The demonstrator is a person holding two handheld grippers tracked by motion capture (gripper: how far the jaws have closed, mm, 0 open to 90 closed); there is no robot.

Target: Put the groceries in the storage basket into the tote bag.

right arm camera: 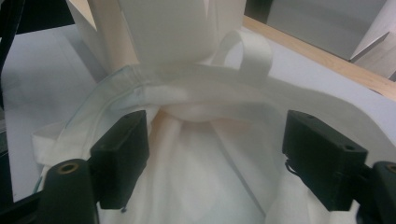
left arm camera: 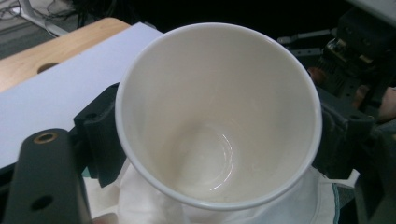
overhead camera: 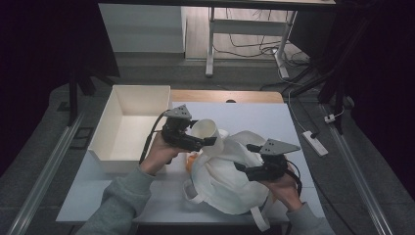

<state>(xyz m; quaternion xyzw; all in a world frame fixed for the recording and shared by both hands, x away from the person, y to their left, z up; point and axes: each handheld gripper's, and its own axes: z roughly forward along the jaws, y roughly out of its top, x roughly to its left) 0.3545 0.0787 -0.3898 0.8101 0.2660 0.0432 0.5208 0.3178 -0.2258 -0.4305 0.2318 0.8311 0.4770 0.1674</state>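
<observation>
Now one cup (left arm camera: 219, 121), one bag (overhead camera: 230, 181), one bin (overhead camera: 128, 128).

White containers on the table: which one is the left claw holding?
The paper cup, clamped between the left claw's jaws above the cloth bag. The big open box sits untouched at the table's left.

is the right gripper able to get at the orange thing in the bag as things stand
Probably not directly. The orange thing peeks out at the bag's left side, below the cup held in the left gripper. The right gripper, jaws open, sits over the bag's right side, so cloth and the left gripper lie between.
</observation>
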